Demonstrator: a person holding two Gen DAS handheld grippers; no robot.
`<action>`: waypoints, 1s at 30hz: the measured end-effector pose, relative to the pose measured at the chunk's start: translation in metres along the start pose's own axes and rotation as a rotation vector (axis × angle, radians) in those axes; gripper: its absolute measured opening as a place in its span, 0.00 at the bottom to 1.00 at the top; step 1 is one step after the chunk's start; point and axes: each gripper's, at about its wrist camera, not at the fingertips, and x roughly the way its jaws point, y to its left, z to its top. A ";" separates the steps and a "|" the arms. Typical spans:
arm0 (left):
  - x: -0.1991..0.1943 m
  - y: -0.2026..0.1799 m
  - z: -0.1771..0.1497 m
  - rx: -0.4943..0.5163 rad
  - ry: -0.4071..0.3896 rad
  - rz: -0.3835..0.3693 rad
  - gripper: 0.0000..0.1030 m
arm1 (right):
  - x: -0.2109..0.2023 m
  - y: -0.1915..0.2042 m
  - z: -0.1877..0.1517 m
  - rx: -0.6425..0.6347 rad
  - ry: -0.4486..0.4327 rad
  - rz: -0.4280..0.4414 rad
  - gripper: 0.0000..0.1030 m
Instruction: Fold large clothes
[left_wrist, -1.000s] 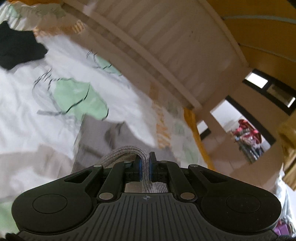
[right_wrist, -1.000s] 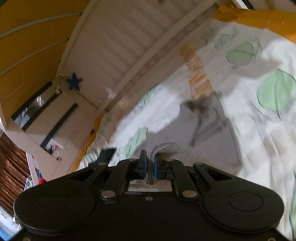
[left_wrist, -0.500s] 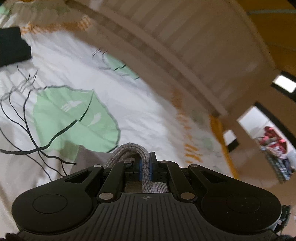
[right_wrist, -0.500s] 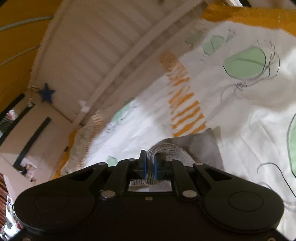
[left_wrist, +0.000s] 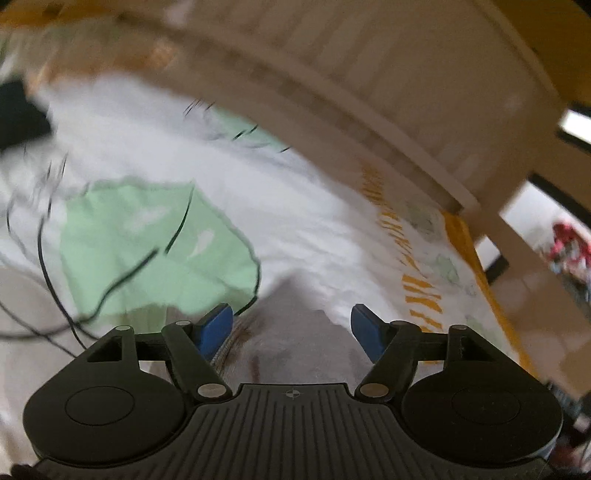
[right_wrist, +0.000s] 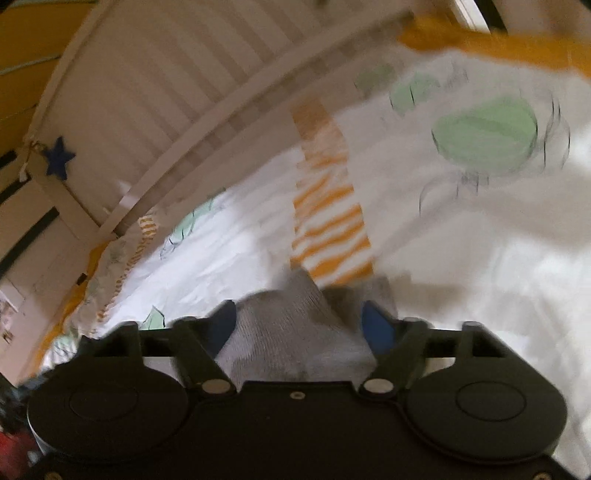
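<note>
Grey knit garment (left_wrist: 291, 343) lies loose between both grippers' opening fingers (left_wrist: 216, 325), unclamped

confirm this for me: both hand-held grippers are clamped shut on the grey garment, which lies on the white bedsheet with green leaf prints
Not clamped. The left hand-held gripper and the right hand-held gripper are opening, pads off the grey garment, as both wrist views show. The garment does lie between them on the white bedsheet with green leaf prints.

Hidden or unclear from my station: grey garment (left_wrist: 295, 343), near part covered by the left gripper's body; bedsheet (right_wrist: 480, 277) print motion-smeared; dark item (left_wrist: 18, 114) cropped at left edge, unidentifiable.
</note>
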 end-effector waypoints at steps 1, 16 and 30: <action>-0.006 -0.008 -0.002 0.044 0.006 0.010 0.69 | -0.006 0.005 0.001 -0.028 -0.012 -0.002 0.76; -0.006 -0.040 -0.104 0.439 0.333 0.084 0.72 | -0.023 0.118 -0.082 -0.608 0.145 0.030 0.74; -0.004 -0.042 -0.099 0.447 0.387 0.055 0.75 | 0.054 0.108 -0.071 -0.701 0.211 -0.218 0.84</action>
